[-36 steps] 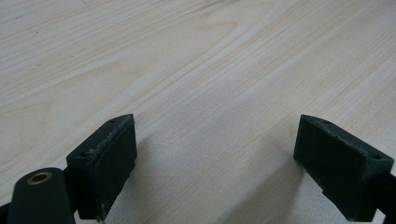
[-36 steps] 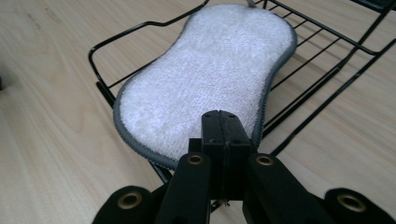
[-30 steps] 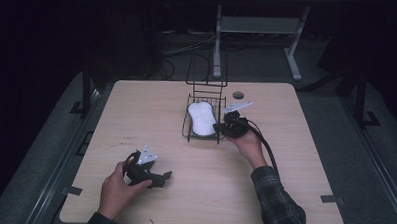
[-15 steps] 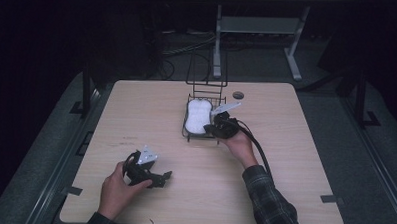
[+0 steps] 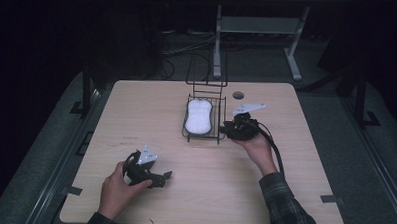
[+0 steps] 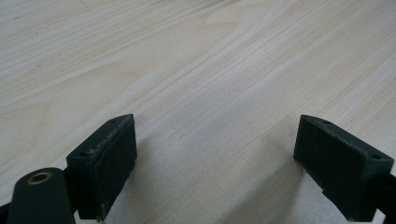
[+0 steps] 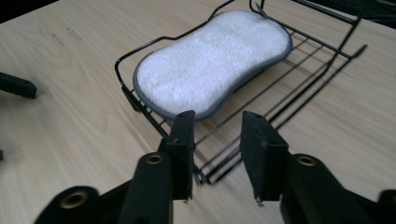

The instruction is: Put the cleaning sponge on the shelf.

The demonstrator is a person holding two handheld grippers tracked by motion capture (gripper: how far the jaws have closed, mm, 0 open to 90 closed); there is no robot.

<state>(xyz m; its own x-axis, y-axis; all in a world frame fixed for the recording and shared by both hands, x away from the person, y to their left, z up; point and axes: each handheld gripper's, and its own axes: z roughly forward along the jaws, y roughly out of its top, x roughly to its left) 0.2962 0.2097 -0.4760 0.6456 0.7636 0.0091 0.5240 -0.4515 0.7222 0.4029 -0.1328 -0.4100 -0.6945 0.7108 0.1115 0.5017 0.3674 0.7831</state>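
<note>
On the middle of the wooden table (image 5: pixel 283 195) stands a black wire basket (image 5: pixel 221 118), and a white sponge (image 5: pixel 198 117) with a grey rim lies flat inside it, toward its left side. Just right of the basket, the right gripper (image 5: pixel 229 129) points at the basket's near edge; its jaws have just been opening and now stand partly apart with nothing between them, the sponge lying free beyond their tips in the right gripper view. Near the table's front left, well apart from the basket, the left gripper (image 5: pixel 165 177) rests low over bare wood, its jaws spread wide and empty.
</note>
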